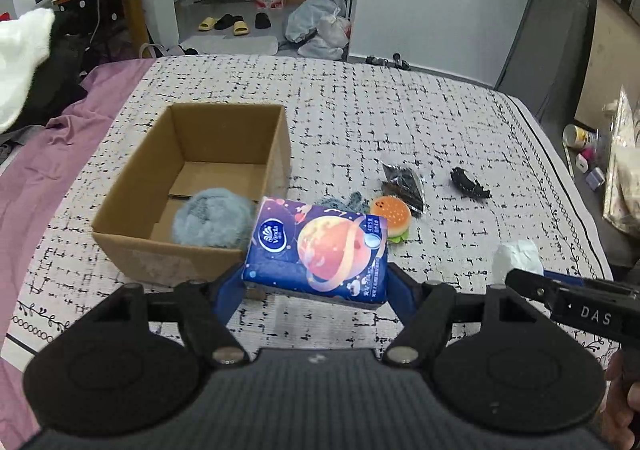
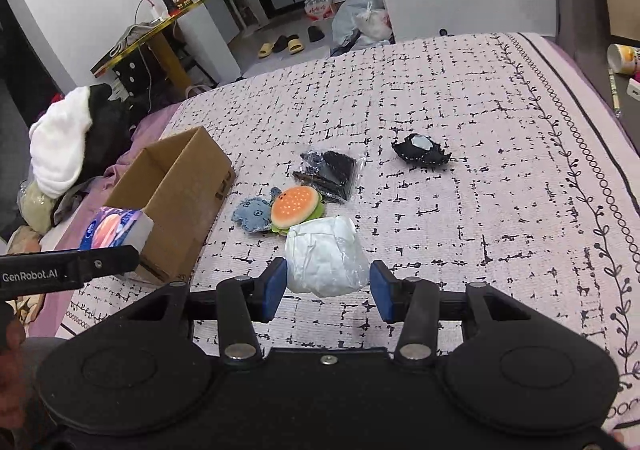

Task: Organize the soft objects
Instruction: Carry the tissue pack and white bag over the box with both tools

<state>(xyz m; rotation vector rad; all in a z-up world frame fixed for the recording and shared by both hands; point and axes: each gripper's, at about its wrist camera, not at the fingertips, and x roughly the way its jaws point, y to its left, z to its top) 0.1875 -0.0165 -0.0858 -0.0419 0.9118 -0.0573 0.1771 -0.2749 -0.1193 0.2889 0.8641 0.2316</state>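
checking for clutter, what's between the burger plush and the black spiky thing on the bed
In the right wrist view, a clear bag of dark items lies between the burger plush and the black spiky thing; beyond the bag, only bare bedspread.

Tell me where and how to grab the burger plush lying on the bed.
Grip the burger plush across its orange bun, coming straight down from above. It lies flat with the bun face up, and a blue plush touches one side while a black packet lies close on the other, so a side approach looks crowded.
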